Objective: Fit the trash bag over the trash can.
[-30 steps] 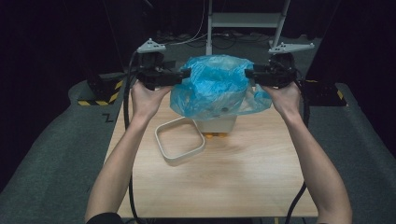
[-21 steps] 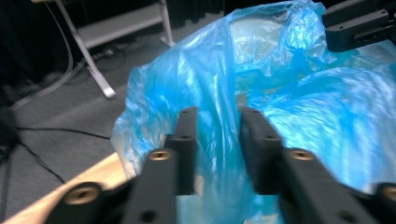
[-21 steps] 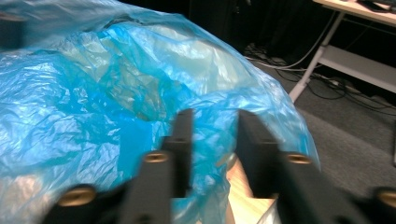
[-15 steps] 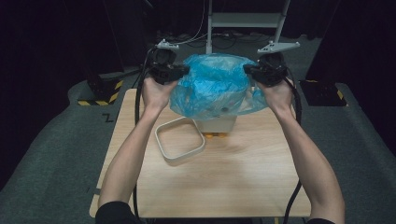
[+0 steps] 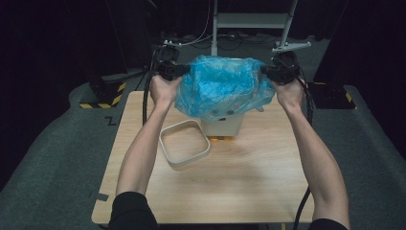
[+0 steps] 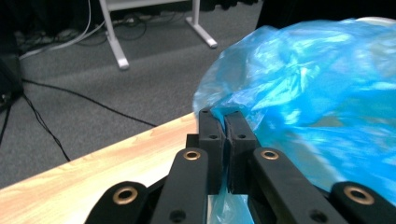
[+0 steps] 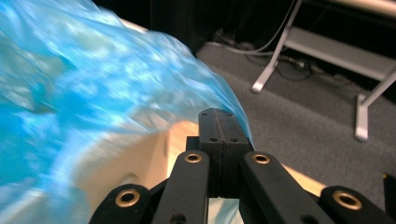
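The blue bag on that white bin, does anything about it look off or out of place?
Nothing stands out. The blue bag drapes loosely over the white bin, its edges pinched by the left gripper and right gripper. A white square frame lies beside it.

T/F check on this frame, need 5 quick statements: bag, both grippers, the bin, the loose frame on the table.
1. Both grippers pinch the thin blue plastic bag at opposite edges. True: left gripper and right gripper each have jaws closed on the film.
2. The bag lies flat on the wooden table. False: it is draped over the beige box-shaped bin.
3. The beige rounded-square plastic frame sits on the table beside the bin. True.
4. The frame is already fitted on the bin. False: it lies apart, on the tabletop.
5. The left gripper's jaws stand wide open. False: they are shut on the bag.
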`<state>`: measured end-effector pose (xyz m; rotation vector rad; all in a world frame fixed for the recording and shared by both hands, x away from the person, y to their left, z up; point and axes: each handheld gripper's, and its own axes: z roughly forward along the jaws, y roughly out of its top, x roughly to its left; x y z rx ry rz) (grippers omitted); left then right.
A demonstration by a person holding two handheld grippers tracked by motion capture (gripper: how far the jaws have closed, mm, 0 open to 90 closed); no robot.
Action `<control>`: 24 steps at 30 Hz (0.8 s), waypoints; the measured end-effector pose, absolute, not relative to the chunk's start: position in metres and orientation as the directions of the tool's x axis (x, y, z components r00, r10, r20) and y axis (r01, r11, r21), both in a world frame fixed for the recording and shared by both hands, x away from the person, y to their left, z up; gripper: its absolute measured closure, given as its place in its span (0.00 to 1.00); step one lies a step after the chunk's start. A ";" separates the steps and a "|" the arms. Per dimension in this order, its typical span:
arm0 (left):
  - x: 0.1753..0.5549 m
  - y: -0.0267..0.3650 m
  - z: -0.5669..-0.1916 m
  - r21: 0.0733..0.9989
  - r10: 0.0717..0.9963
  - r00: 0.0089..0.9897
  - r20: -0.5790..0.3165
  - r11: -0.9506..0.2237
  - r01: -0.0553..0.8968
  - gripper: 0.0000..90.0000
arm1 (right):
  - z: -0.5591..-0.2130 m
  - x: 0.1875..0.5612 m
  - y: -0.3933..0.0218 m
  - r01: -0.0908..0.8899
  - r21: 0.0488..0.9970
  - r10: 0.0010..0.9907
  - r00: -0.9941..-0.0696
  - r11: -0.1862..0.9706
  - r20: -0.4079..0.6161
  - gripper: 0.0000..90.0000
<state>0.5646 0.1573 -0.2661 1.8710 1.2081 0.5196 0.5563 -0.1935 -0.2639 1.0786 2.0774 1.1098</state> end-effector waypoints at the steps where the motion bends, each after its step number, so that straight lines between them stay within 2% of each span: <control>1: 0.566 0.157 -0.269 0.813 0.888 0.451 -0.095 -0.192 0.550 0.96 | -0.269 0.558 -0.195 0.406 0.850 0.844 -0.531 0.337 -0.081 1.00; 5: 0.566 0.158 -0.272 0.820 0.887 0.449 -0.110 -0.174 0.544 0.87 | -0.274 0.555 -0.200 0.405 0.857 0.832 -0.552 0.317 -0.047 1.00; 10: 0.552 0.164 -0.262 0.856 0.879 0.466 -0.099 -0.164 0.491 0.61 | -0.255 0.537 -0.206 0.340 0.901 0.816 -0.577 0.268 -0.025 0.85; 11: 0.548 0.166 -0.259 0.863 0.876 0.473 -0.098 -0.162 0.479 0.54 | -0.248 0.531 -0.206 0.309 0.916 0.812 -0.583 0.257 -0.032 0.78; 13: 0.547 0.167 -0.257 0.867 0.875 0.473 -0.102 -0.155 0.473 0.48 | -0.245 0.529 -0.206 0.303 0.919 0.810 -0.585 0.254 -0.031 0.75; 14: 0.545 0.169 -0.255 0.872 0.873 0.476 -0.102 -0.152 0.465 0.47 | -0.240 0.527 -0.204 0.285 0.928 0.809 -0.587 0.241 -0.030 0.69; 19: 0.544 0.168 -0.251 0.892 0.868 0.485 -0.103 -0.136 0.432 0.47 | -0.233 0.529 -0.199 0.260 0.937 0.814 -0.579 0.235 -0.044 0.60; 22: 0.547 0.164 -0.252 0.895 0.859 0.500 -0.108 -0.135 0.425 0.55 | -0.232 0.538 -0.194 0.261 0.933 0.828 -0.557 0.247 -0.064 0.54; 24: 0.549 0.161 -0.253 0.895 0.853 0.510 -0.110 -0.138 0.425 0.57 | -0.233 0.541 -0.194 0.264 0.932 0.830 -0.555 0.247 -0.063 0.54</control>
